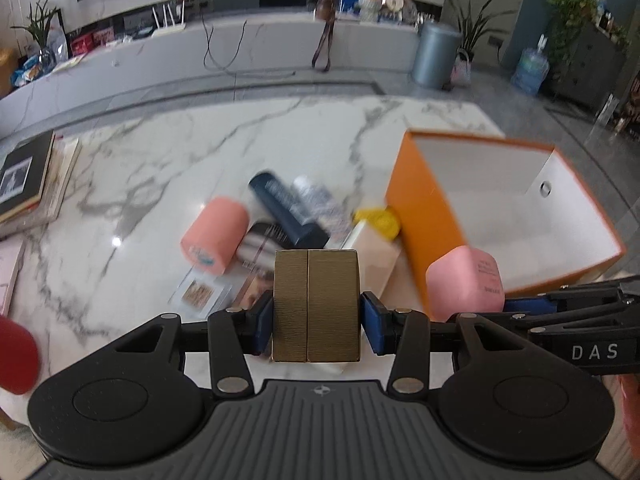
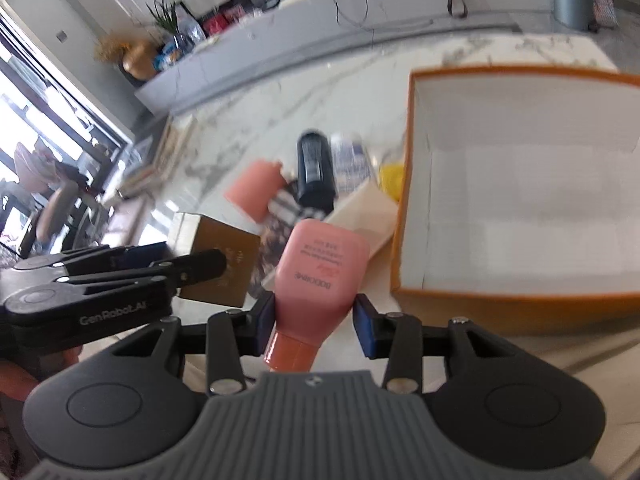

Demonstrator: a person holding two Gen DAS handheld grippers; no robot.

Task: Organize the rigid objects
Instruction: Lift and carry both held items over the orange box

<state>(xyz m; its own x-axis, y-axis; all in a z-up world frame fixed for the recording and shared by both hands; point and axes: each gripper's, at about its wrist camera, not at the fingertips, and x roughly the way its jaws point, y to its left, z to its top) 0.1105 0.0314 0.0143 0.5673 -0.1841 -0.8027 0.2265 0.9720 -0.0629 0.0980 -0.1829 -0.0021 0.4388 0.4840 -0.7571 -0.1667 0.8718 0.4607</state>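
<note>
A: So, what did the left gripper hold?
B: Its pads pinched a brushed-gold rectangular box above the marble table.
A: And the right gripper?
B: Clamped on a pink plastic bottle, beside the open orange cardboard box.

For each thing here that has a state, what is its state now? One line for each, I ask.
Left gripper: shut on the gold box, lifted off the table.
Right gripper: shut on the pink bottle, cap toward the camera.
Orange box: open, nothing visible inside.
Dark bottle: lying on its side.
Pink roll: lying on its side.
</note>
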